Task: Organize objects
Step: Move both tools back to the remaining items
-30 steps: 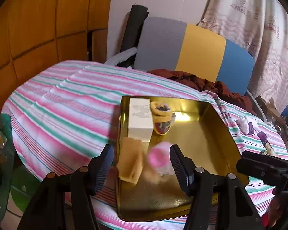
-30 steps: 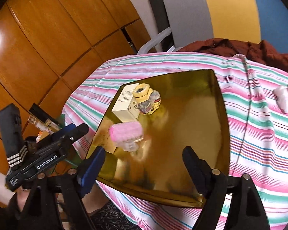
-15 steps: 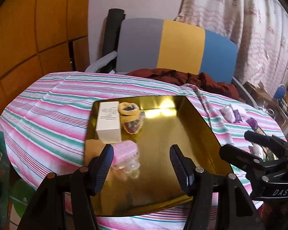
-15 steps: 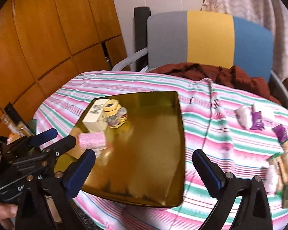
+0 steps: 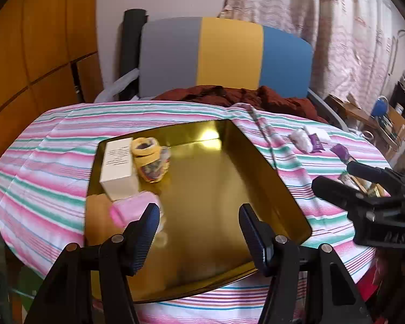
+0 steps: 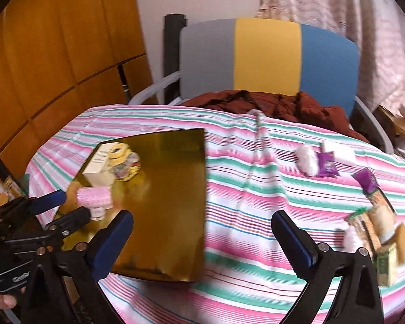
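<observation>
Two tools hover with fingers spread and nothing between them: the left tool [image 5: 198, 217] over the gold tray [image 5: 224, 189], the right tool [image 6: 202, 232] over the striped surface [image 6: 256, 202]; in the tray's near-left corner lie a white box [image 5: 117, 164], a yellow-lidded jar [image 5: 149, 162] and a pink roller [image 5: 132, 209]; purple packets [image 6: 328, 164] and other small items sit well apart on the cloth.

pink roll [image 5: 133, 210]: dropped in gold tray [image 5: 256, 162] | both claws: withdrawn

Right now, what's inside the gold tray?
Along the left side of the gold tray: a white box, yellow tape rolls on a patterned pouch, a pink roll, a tan piece. The left gripper hides part of its near end.
</observation>
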Motion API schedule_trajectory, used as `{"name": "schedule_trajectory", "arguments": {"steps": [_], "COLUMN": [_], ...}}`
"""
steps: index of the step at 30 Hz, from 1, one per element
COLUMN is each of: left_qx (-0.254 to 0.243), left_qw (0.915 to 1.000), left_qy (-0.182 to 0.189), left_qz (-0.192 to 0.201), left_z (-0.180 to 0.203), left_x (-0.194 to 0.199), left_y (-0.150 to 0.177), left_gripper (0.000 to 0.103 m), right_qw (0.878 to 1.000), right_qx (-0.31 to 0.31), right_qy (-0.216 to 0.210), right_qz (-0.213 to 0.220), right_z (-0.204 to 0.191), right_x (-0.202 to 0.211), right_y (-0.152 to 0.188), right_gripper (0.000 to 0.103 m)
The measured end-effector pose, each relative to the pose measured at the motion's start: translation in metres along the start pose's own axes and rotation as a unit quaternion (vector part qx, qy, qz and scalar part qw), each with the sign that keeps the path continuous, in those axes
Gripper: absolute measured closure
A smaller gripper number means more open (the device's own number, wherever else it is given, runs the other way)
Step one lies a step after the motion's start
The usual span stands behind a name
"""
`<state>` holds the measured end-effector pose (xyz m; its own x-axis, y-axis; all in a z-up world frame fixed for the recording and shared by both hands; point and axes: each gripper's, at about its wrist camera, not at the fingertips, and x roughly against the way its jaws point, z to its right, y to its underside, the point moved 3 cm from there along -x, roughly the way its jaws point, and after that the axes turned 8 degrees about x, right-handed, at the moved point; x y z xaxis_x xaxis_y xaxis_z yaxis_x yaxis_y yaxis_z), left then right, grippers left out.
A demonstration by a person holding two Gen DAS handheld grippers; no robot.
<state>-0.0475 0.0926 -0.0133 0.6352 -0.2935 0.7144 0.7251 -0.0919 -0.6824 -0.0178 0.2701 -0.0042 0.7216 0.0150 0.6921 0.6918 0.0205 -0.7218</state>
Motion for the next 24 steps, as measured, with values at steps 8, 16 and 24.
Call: {"name": "schedule_trajectory", "arguments": {"steps": [8,16,24], "left_qx": [-0.025,-0.042,-0.084], "left_qw": [0.9982,0.9947,0.9863], "left_qy": [0.054,0.091,0.127], "left_qz": [-0.007,-0.025,-0.063], "left_z": [0.032,0.063,0.116], "left_x": [-0.003,-0.012,-0.027], "left_y": [-0.002,-0.001,0.006], "left_gripper": [0.041,0.041,0.041], "right_qw": [0.996,0.974,0.887], "right_qx": [-0.077,-0.176,-0.43], "right_qy": [0.044,0.14,0.164], "right_qz": [-0.02,0.003,0.032], "right_z": [0.076,0.196,0.312], "right_x": [0.006,0.044,0.064], "right_y": [0.019,0.037,0.113], "right_gripper": [0.0,0.0,0.0]}}
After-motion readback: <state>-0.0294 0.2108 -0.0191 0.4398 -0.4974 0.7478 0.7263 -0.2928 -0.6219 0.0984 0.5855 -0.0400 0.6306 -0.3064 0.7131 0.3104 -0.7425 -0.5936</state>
